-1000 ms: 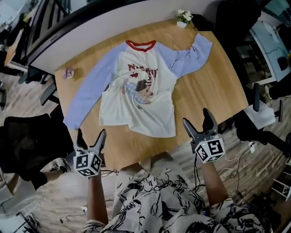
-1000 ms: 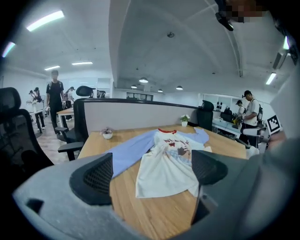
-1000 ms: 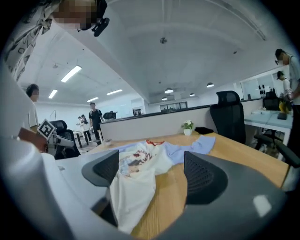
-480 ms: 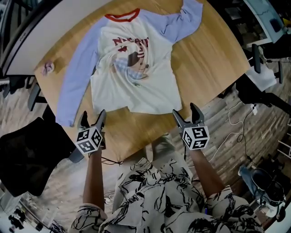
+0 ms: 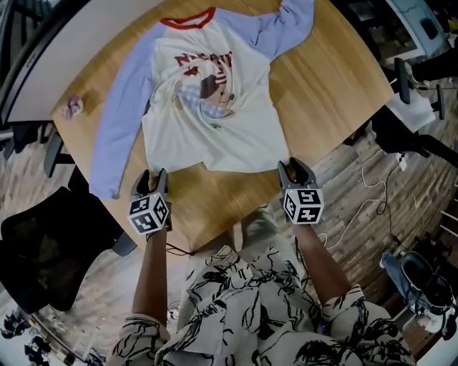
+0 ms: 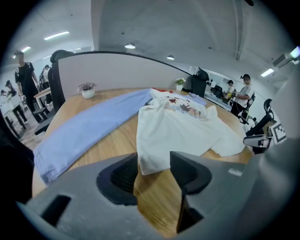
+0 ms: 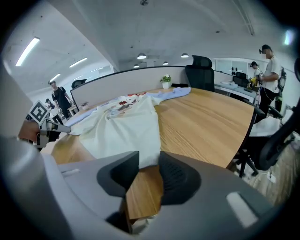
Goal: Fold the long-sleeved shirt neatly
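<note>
1. Small pinkish thing sits at the desk left edge, apart from the shirt.
2. Blue sleeve on the left side lies flat and straight, cuff toward the desk's near-left corner.
3. Left gripper is at the near edge. Its jaws have just been closing to a narrow gap, with the shirt's left hem corner between them, not pinched.
4. Long-sleeved shirt is spread face up mid-desk. Red collar points to the far edge, white body is wrinkled, hem is close to the near edge.
5. Right gripper is at the near edge. Its jaws have also just been closing to a narrow gap, with the right hem corner between the pads, not clamped.
6. Other blue sleeve is bent, lying toward the far-right edge.
</note>
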